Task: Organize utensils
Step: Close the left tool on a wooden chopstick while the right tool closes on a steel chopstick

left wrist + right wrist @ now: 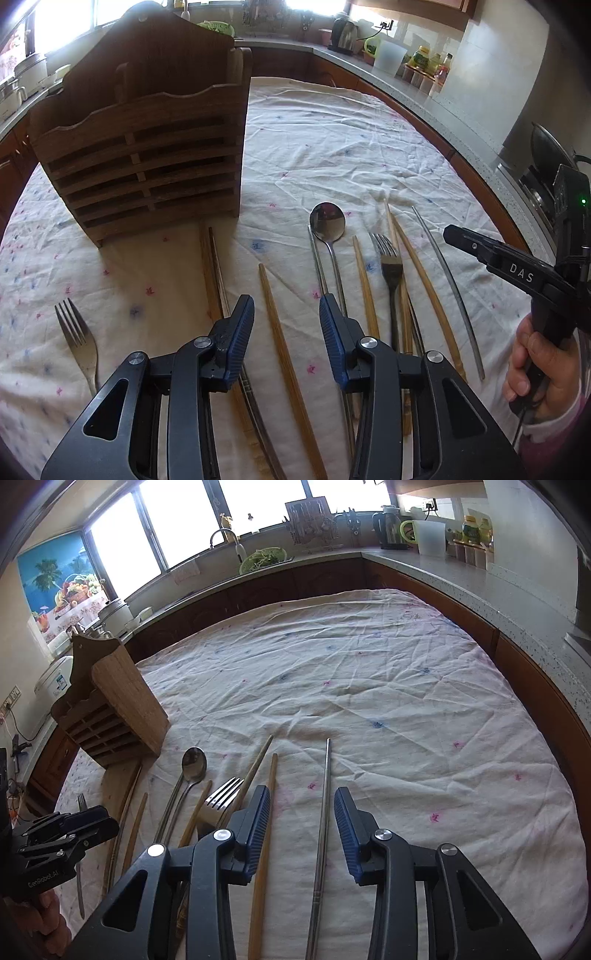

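Two grippers hang spread wide and empty over the cloth-covered counter (pixel 406 686). Nearest, the left gripper (pixel 287 325) straddles a wooden chopstick (pixel 284 350), and the right gripper (pixel 301 819) straddles a steel chopstick (pixel 323 812). Farther out, toward the wooden caddy (pixel 144 155), lie a fork (pixel 389 262), a spoon (pixel 327 221) and more chopsticks, all flat on the cloth; a second fork (pixel 75 336) lies apart, in front of the caddy. Farthest, the caddy stands upright on the counter.
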The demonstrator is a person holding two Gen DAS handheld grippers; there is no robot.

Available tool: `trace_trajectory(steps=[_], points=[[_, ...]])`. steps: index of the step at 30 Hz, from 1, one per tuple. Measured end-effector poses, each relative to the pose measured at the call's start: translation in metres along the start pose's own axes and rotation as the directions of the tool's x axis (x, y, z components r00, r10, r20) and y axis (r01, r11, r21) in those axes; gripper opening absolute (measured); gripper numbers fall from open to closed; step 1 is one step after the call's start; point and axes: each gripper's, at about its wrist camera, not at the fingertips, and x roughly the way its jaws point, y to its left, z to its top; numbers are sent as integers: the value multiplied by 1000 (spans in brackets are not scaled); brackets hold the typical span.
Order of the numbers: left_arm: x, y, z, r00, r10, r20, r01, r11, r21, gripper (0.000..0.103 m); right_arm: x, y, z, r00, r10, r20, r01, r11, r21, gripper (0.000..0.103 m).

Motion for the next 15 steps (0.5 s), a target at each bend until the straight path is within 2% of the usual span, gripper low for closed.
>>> trace_trajectory(steps=[5,11,15], points=[[16,3,6,999,-2,-35,2,1000,-7,32,21,-5,10,999,-16,-31,16,1000,-7,35],[34,0,8,996,5,-87,-6,1000,-5,25,41,-9,18,997,-33,-63,32,999,-16,31],[37,-3,11,996,29,-86,-28,1000,13,23,52,-6,24,996,-69,-65,66,996,-53,27]])
